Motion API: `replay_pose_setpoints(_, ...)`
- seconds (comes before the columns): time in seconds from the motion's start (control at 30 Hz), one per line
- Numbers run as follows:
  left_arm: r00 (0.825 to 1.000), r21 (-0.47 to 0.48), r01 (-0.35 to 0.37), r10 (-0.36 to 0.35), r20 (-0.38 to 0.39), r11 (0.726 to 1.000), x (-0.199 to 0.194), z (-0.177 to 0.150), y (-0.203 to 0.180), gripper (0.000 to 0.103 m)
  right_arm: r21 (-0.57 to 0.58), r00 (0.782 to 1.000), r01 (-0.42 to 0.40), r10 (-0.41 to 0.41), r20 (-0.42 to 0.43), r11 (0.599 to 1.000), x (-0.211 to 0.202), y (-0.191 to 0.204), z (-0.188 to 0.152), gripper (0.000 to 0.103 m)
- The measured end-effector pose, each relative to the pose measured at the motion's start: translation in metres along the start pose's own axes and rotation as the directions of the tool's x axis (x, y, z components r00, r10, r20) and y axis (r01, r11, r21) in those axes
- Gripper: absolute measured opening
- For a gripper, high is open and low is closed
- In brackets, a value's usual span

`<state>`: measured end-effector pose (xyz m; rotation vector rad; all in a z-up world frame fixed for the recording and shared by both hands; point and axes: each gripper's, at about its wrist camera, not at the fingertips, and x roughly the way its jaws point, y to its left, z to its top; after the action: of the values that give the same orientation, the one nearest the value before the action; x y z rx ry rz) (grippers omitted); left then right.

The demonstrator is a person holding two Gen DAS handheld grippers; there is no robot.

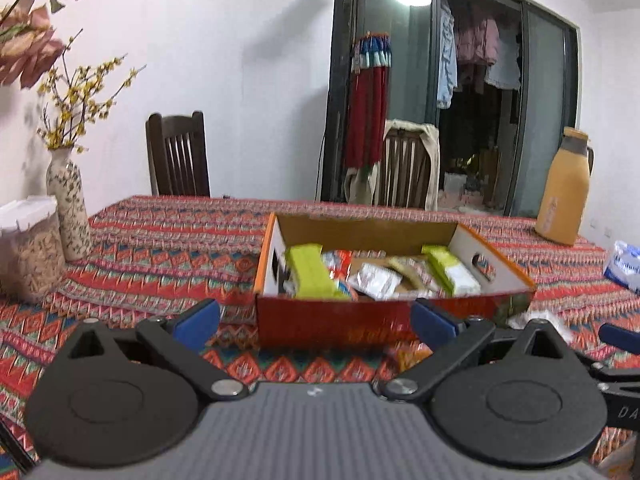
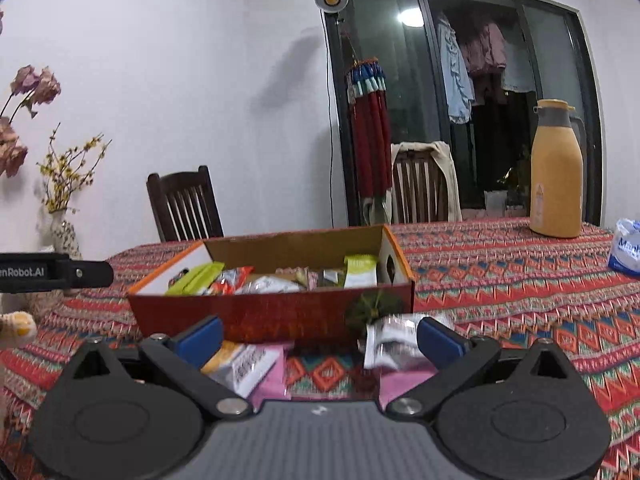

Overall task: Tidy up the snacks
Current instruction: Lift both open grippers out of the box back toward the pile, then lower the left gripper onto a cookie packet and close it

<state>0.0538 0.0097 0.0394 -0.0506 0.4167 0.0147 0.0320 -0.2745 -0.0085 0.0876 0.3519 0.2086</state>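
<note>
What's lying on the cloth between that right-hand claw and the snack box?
In the right wrist view, loose packets: a silver one and a white-and-yellow one before the box.

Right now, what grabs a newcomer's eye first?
The open orange box mid-table, packed with snack packets, a lime-green packet standing out at its left end. Beneath it, the loud red zigzag tablecloth. Loose packets lie before the box, between the open right claw tips.
</note>
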Motion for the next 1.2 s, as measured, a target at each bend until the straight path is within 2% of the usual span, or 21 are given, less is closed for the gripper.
replay_pose_setpoints(0.23,0.997,0.033,0.000,0.003,-0.079,0.999,-0.007,-0.027,0.007,0.103,-0.011,0.999,-0.015,0.014,-0.051,1.000,-0.007,0.006,-0.019,0.103)
replay_pose_setpoints(0.47,0.985,0.060,-0.027,0.036,-0.169,0.998,0.000,-0.050,0.014,0.103,-0.012,0.994,-0.033,0.032,-0.107,0.999,-0.011,0.009,-0.041,0.103)
replay_pose_setpoints(0.6,0.972,0.037,-0.054,0.061,-0.228,0.998,0.009,-0.058,0.017,0.103,-0.008,0.991,-0.035,0.034,-0.128,0.999,-0.010,0.009,-0.048,0.103)
replay_pose_setpoints(0.67,0.964,-0.006,-0.072,0.068,-0.256,0.997,0.013,-0.059,0.019,0.103,-0.003,0.990,-0.036,0.035,-0.137,0.999,-0.009,0.008,-0.050,0.103)
replay_pose_setpoints(0.8,0.962,-0.037,-0.085,0.072,-0.264,0.996,0.016,-0.060,0.017,0.103,0.002,0.988,-0.037,0.037,-0.147,0.999,-0.006,0.007,-0.052,0.103)
replay_pose_setpoints(0.9,0.956,-0.038,-0.095,0.080,-0.281,0.995,0.020,-0.061,0.014,0.093,0.004,0.987,-0.042,0.042,-0.153,0.999,-0.005,0.007,-0.053,0.103)
replay_pose_setpoints(1.03,0.940,-0.071,-0.101,0.072,-0.334,0.992,0.028,-0.066,0.015,0.071,0.010,0.986,-0.051,0.051,-0.161,0.999,-0.004,0.008,-0.054,0.103)
replay_pose_setpoints(1.13,0.945,-0.068,-0.101,0.074,-0.319,0.993,0.026,-0.066,0.015,0.054,0.006,0.985,-0.060,0.060,-0.164,0.998,-0.003,0.010,-0.053,0.103)
replay_pose_setpoints(1.2,0.948,-0.075,-0.084,0.057,-0.313,0.994,0.024,-0.066,0.017,0.052,0.003,0.984,-0.070,0.069,-0.164,0.998,-0.002,0.013,-0.052,0.103)
